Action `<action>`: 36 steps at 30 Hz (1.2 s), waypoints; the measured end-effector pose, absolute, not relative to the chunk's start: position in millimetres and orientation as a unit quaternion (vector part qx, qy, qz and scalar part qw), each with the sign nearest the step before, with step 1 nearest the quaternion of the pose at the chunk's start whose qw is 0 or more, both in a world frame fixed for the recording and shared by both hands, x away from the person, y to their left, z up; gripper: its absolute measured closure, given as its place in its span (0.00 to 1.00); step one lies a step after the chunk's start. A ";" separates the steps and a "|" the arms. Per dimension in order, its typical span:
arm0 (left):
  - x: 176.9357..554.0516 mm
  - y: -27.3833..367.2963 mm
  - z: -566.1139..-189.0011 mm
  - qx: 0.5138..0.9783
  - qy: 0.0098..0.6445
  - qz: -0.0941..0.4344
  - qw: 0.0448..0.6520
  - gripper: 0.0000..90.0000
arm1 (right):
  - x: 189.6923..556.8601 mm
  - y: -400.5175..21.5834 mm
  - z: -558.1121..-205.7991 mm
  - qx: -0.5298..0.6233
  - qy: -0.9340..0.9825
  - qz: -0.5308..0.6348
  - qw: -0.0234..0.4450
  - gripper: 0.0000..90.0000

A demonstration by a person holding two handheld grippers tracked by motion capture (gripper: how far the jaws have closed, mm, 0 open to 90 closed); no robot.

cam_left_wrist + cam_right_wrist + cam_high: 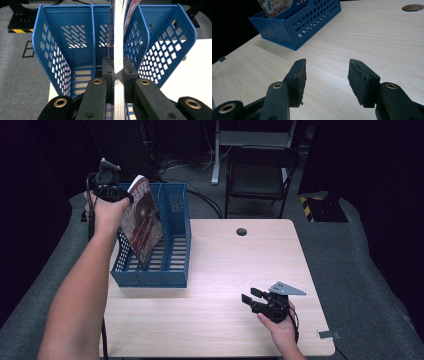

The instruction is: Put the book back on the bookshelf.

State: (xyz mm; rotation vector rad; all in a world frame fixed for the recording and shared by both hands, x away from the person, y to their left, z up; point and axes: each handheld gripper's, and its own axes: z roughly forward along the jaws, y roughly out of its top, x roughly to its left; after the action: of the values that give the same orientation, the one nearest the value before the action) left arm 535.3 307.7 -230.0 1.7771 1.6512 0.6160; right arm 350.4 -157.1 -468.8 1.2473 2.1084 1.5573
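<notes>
A blue slotted file rack [172, 237] stands at the table's left back. A magazine [142, 220] leans inside it, its lower edge in the rack's left part. My left gripper [111, 190] is shut on the magazine's top corner, above the rack's back left. Seen edge-on in the left gripper view, the magazine [119, 45] runs between the black pads [108, 70], with the rack's compartments [75, 50] behind. My right gripper [252, 297] rests near the table's front right, open with nothing between its fingers; in the right gripper view its jaws [325, 80] stand wide apart over bare wood.
The light wood table [220, 265] has a round cable hole [242, 231] at its back middle. A black chair [260, 175] and a desk frame stand on the floor behind. A small grey tab [327, 335] sits at the table's front right corner.
</notes>
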 end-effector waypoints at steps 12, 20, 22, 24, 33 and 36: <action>538.8 304.1 -250.2 0.677 0.628 0.223 0.311 0.93 | 350.3 -157.1 -468.7 0.424 0.724 0.531 0.122 0.54; 540.2 305.1 -262.4 0.674 0.632 0.222 0.311 0.93 | 350.1 -156.7 -468.6 0.423 0.724 0.532 0.121 0.54; 540.6 305.8 -265.3 0.676 0.632 0.220 0.308 0.93 | 350.2 -157.0 -468.6 0.422 0.725 0.531 0.122 0.54; 540.7 306.0 -267.8 0.675 0.634 0.219 0.307 0.93 | 350.3 -157.0 -468.6 0.422 0.725 0.531 0.122 0.54; 541.6 306.9 -279.5 0.677 0.636 0.214 0.302 0.93 | 350.0 -156.0 -468.5 0.422 0.724 0.532 0.120 0.54; 542.3 307.3 -282.6 0.676 0.638 0.213 0.301 0.93 | 349.8 -156.0 -468.3 0.422 0.724 0.533 0.119 0.54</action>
State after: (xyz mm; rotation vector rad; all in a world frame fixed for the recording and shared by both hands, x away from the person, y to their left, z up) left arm 542.3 307.3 -282.6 1.7933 1.6925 0.5641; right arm 349.8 -156.0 -468.3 1.2343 2.1164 1.5578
